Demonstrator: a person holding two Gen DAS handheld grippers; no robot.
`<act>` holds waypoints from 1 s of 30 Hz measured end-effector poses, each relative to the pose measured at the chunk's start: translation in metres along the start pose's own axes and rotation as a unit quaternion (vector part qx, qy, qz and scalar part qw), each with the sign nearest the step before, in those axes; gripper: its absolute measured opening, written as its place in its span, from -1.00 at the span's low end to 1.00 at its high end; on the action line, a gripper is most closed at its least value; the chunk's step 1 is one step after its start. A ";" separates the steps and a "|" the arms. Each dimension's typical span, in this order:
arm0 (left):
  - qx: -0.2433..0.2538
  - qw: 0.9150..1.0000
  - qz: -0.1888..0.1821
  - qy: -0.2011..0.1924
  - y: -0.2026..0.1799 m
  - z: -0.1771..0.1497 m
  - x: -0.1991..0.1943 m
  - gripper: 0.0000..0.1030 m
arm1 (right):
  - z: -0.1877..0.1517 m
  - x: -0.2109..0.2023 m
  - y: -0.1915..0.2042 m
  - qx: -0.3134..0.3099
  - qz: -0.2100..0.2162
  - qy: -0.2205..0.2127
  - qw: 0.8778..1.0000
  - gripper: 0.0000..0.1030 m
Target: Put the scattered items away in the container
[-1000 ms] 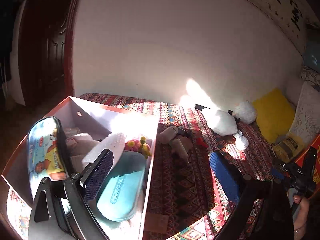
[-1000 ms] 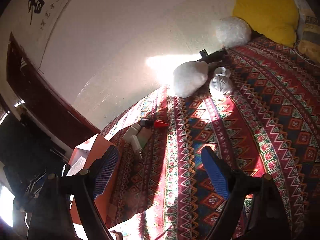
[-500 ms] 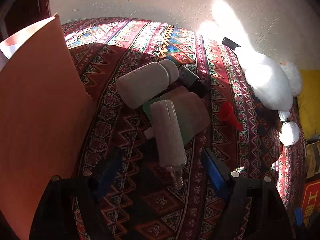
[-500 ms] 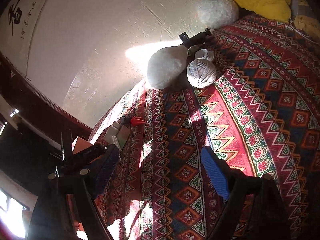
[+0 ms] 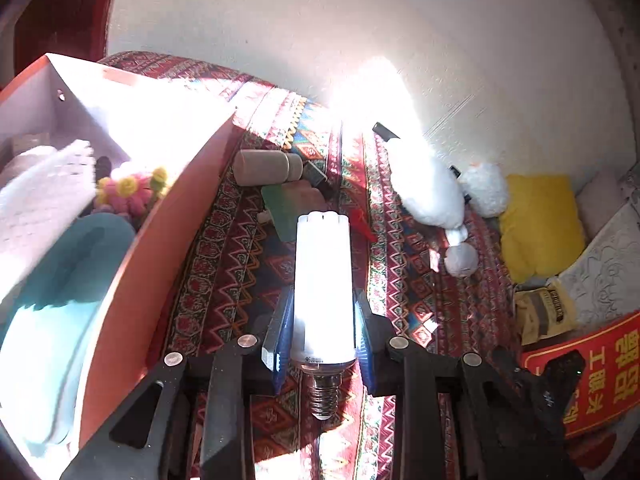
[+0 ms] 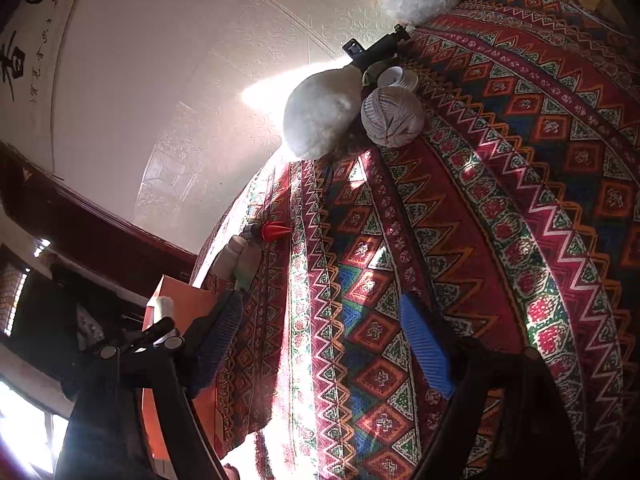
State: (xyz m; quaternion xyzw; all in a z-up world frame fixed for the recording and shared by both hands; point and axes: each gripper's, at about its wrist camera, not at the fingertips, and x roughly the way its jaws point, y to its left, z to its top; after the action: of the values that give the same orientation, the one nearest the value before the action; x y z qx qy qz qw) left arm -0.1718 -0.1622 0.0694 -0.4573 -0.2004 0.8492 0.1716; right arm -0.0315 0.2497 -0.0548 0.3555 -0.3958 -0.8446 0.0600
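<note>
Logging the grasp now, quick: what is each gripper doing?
Left gripper: closed on the white light bulb.
Right gripper: open, holding nothing.

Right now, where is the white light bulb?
In the left wrist view, the white light bulb is clamped in the left claw, raised over the patterned blanket, just right of the orange box.
</note>
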 end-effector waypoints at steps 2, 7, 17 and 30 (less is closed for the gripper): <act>-0.012 0.999 -0.017 -0.038 0.016 -0.004 -0.043 -0.53 | -0.006 0.002 0.007 -0.015 -0.003 0.006 1.000 0.56; -0.058 0.993 -0.034 -0.099 0.075 -0.007 -0.104 -0.53 | -0.029 0.013 0.031 -0.073 -0.014 0.033 0.997 0.52; -0.124 0.981 -0.054 -0.137 0.156 0.016 -0.138 -0.52 | -0.068 0.057 0.105 -0.203 -0.013 0.088 0.975 0.52; -0.150 0.976 -0.073 -0.138 0.181 0.024 -0.135 -0.52 | -0.038 0.197 0.139 -0.039 0.032 0.156 0.987 0.39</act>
State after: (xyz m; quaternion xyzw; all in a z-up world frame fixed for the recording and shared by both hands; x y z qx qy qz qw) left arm -0.1417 -0.3867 0.0870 -0.3402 -0.3805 0.8496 0.1331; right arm -0.1776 0.0566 -0.0813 0.4674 -0.3596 -0.7913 0.1612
